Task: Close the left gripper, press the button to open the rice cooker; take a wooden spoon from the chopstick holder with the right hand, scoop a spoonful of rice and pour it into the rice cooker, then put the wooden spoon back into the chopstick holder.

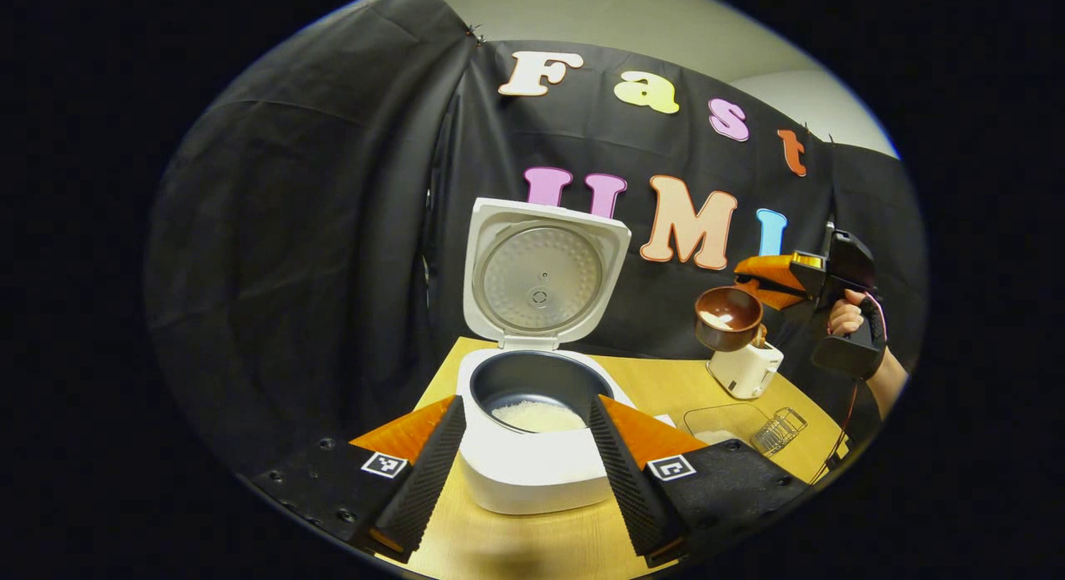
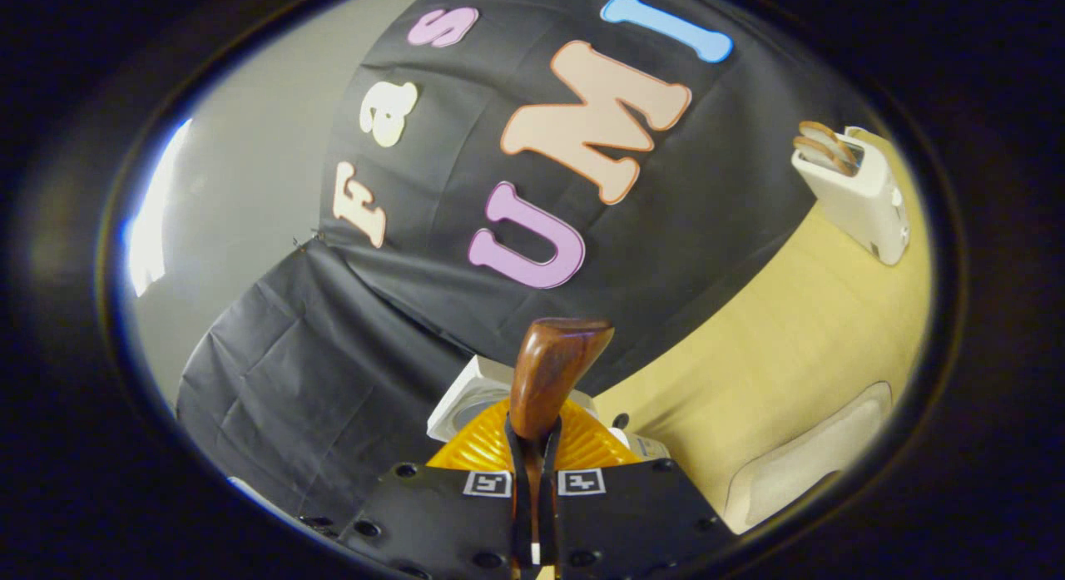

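One rice cooker point(image 1: 532, 447) is standing open on one table point(image 1: 666, 380). One wooden spoon point(image 1: 729, 317), one white chopstick holder point(image 1: 745, 370) and perhaps two clear containers point(image 1: 740, 426) are showing, though those are blurring together.

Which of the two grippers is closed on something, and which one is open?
The right gripper is closed on the wooden spoon, both fingers pressing its handle. The left gripper is open, its fingers spread on either side of the rice cooker.

Right tool point(image 2: 533, 480) clamps wooden spoon point(image 2: 549, 376) handle above table point(image 2: 774, 330)
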